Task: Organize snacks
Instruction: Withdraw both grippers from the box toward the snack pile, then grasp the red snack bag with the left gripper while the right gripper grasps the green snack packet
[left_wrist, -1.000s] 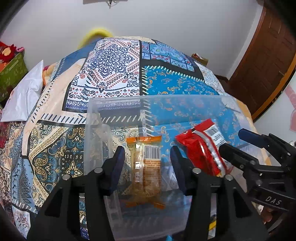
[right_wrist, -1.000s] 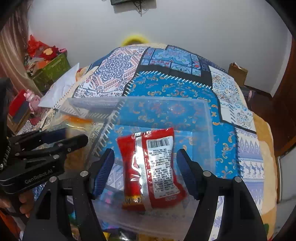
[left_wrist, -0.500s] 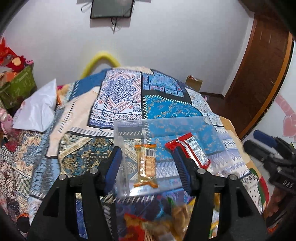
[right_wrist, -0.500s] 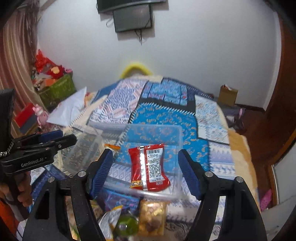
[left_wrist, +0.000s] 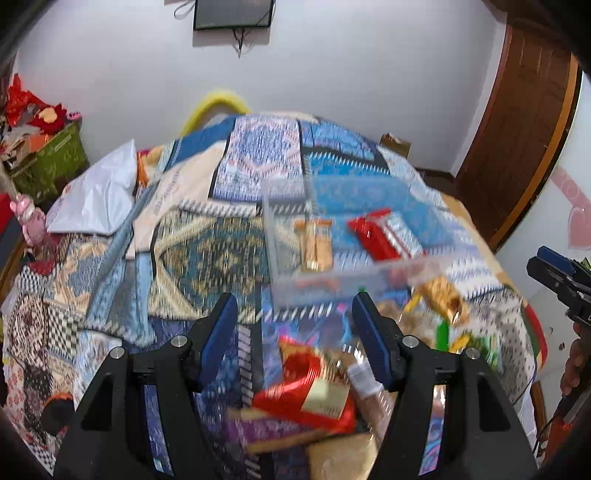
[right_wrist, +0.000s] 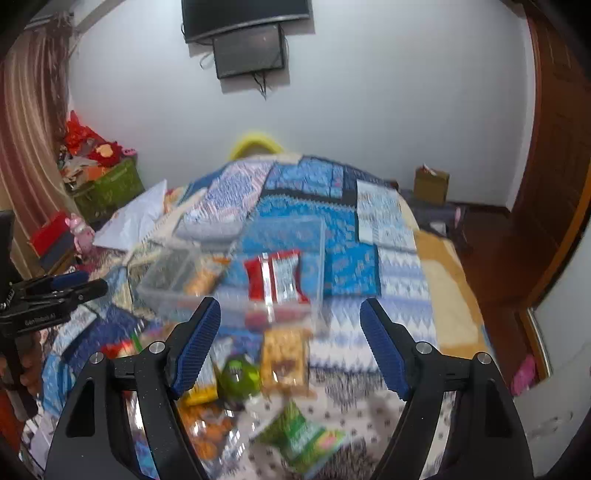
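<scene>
A clear plastic box lies on the patterned bedspread and also shows in the right wrist view. In it lie an orange snack pack and a red snack pack, the red one also in the right wrist view. Several loose snack packs lie in front of the box, among them a green pack and a yellow-brown pack. My left gripper is open and empty, above the loose snacks. My right gripper is open and empty, back from the box.
The bed fills the middle of both views. A white bag lies at its left. A green basket and red items stand at the left wall. A wooden door is at the right, a cardboard box near it.
Both grippers have pulled back and up from the clear box, leaving the orange and red packs inside it. The loose snacks in front of the box have come into view.
</scene>
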